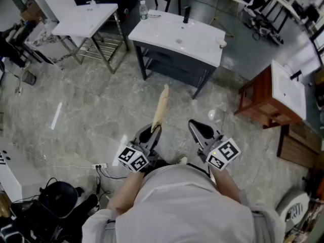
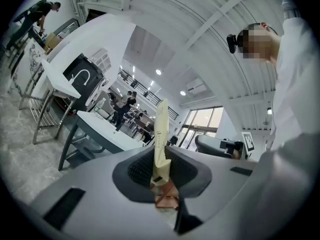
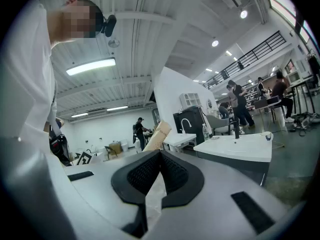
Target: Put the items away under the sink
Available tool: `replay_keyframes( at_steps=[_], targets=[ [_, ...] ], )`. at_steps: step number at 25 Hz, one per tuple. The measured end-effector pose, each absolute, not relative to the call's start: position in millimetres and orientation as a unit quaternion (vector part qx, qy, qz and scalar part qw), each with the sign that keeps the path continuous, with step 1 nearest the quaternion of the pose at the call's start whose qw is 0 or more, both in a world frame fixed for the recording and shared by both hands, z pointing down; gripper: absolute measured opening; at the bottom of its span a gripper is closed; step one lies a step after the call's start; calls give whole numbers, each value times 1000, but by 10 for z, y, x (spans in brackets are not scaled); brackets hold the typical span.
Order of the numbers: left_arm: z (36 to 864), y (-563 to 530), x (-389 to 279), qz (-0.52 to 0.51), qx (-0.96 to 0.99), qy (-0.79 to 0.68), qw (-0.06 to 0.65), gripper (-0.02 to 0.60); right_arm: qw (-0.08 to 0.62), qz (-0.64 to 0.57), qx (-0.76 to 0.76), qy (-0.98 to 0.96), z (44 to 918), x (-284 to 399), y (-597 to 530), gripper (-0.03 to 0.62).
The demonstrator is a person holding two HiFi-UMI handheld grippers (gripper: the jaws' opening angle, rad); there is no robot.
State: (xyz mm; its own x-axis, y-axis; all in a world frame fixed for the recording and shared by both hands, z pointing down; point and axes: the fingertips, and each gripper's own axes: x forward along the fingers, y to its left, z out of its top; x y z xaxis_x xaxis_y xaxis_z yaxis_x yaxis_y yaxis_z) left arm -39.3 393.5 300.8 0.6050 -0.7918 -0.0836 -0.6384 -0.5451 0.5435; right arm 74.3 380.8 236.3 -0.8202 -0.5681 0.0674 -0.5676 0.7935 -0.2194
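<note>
My left gripper (image 1: 153, 131) (image 2: 160, 170) is shut on the lower end of a long flat beige pack (image 1: 161, 108) (image 2: 161, 134). The pack sticks up and forward, toward a white sink top on a dark grey cabinet (image 1: 178, 36) (image 2: 102, 132). To the right, my right gripper (image 1: 195, 127) (image 3: 160, 155) is shut with nothing between its pads. The beige pack (image 3: 158, 133) shows just beyond its jaws, and the white sink (image 3: 235, 147) lies ahead on the right. Both grippers hang over the floor, well short of the cabinet. A shelf shows in the cabinet's open front.
On the sink top stand a black faucet (image 1: 186, 14), a water bottle (image 1: 143, 9) and a small cup (image 1: 221, 43). A second white sink on a metal frame (image 1: 85, 20) is at the far left. A wooden vanity (image 1: 268, 99) stands at the right. Bags and cables (image 1: 58, 199) lie at the near left.
</note>
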Motion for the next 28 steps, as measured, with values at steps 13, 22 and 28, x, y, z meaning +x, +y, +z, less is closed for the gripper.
replay_keyframes(
  at_steps=[13,22,28],
  targets=[
    [3042,4075,-469,-163,858,-427,235,54,13,-130,-291,948,2405,697,4025,32],
    [3141,4216,-487,-168,853,-434,235,54,67,-202,-256,943,2511,640,4143,32],
    [2964,4050,-1028,-179,852,-428,243,54,-3,-145,-207,967,2365,-196,4182,34]
  ],
)
